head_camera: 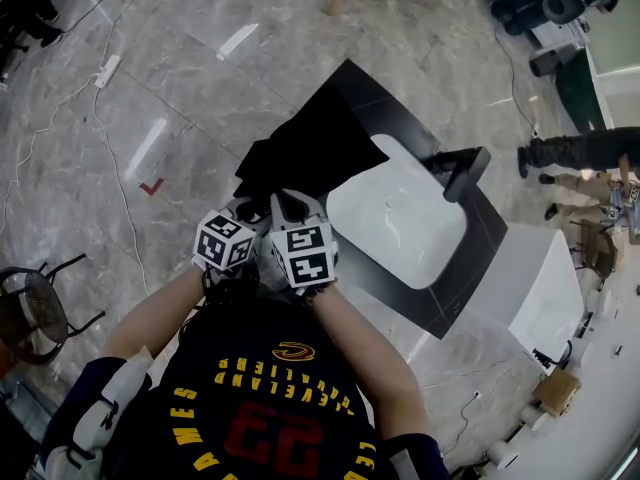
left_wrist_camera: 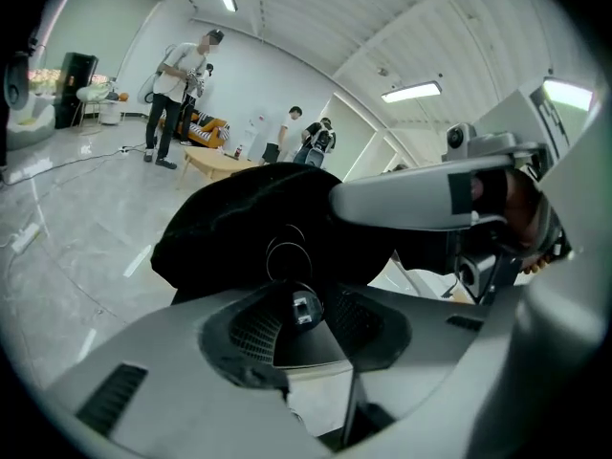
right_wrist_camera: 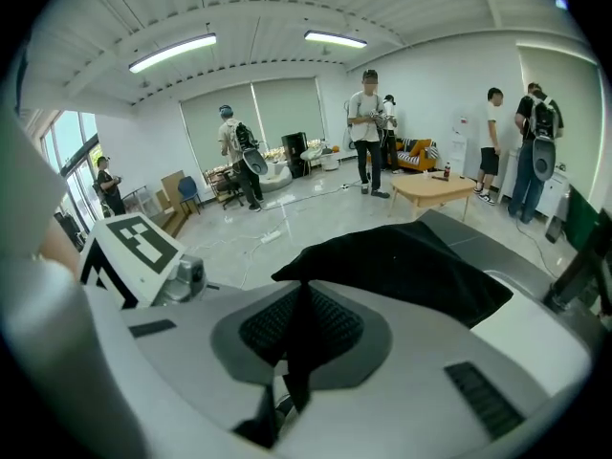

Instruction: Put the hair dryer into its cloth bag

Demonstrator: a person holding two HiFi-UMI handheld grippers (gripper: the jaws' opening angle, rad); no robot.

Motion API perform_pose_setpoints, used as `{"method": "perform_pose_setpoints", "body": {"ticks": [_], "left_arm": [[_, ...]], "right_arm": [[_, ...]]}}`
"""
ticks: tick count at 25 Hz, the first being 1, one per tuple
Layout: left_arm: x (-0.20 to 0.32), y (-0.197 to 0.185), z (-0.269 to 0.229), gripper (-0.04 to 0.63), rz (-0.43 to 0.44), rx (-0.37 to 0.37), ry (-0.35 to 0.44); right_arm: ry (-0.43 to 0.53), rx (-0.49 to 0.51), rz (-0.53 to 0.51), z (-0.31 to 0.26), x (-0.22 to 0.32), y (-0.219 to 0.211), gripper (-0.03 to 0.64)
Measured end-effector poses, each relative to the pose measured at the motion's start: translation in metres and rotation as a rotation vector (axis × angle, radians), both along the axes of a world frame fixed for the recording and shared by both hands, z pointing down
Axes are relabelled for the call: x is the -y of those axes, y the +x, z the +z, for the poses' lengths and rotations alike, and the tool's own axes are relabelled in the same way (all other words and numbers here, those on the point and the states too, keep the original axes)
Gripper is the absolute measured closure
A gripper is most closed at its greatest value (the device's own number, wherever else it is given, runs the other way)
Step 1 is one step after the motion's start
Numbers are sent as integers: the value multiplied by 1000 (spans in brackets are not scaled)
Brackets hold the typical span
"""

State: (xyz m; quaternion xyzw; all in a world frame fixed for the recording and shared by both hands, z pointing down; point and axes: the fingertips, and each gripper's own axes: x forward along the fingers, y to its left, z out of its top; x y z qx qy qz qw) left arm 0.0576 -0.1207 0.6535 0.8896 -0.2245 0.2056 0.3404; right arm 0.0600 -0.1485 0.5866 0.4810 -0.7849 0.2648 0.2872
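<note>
1. One black cloth bag [head_camera: 300, 153] lies spread on the far corner of the black-topped bench [head_camera: 385, 103], with its near edge lifted toward the person.
2. Seen from the left gripper view, the bag [left_wrist_camera: 258, 218] bulges and a round ring outline presses through its front. Whether that is the hair dryer inside, I cannot tell.
3. Seen from the right gripper view, the bag [right_wrist_camera: 402, 266] looks flatter, running forward from the jaws across the bench.
4. The left claw [left_wrist_camera: 306, 328] is closed, pinching a fold of the bag's near edge, and a small grey toggle [left_wrist_camera: 304, 309] sits just above the pinch.
5. The right claw [right_wrist_camera: 296, 338] is also closed, with a strip of the same black fabric clamped between its ribbed pads.
6. From the head view, the left claw [head_camera: 248, 208] and right claw [head_camera: 290, 206] sit just beside each other at the bag's edge.
7. Beside the bag, a white sink basin [head_camera: 400, 218] is set into the bench, with a black faucet [head_camera: 465, 173] at its far side.
</note>
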Motion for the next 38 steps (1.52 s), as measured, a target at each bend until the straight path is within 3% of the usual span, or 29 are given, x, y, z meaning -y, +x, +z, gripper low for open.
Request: {"method": "perform_pose_setpoints", "body": {"ticks": [3,7,10,13,16,17,18,19,32,38], "left_arm": [[-1,-2,-3,459,14,18,32],[-9,3,4,399,79,82,54],[-9,2,16,399,77,115,29],[-6,-1,22,416,69,112,14],[-4,-3,18,428,65,96,28],[-3,-4,16,431,59,88,32],[-1,-6,13,432,54,79,36],[1,-7,11,433,50,71,38],[20,21,20,431,40,83,38],[16,15,13,430,61,82,68]], "right_arm": [[15,-25,-21,1,2,2,586],[-30,-58,-31,8,-15,11,366],[-105,-74,-21,25,-43,26,357],[-195,-87,-20,53,-66,31,359],[-223,-113,13,72,-68,35,368],[-220,-117,28,74,-66,36,437],[-213,-118,38,75,-64,36,558],[-206,-115,42,73,-63,35,597],[-167,-72,62,53,-73,36,600],[-136,-60,68,49,-71,39,600]]}}
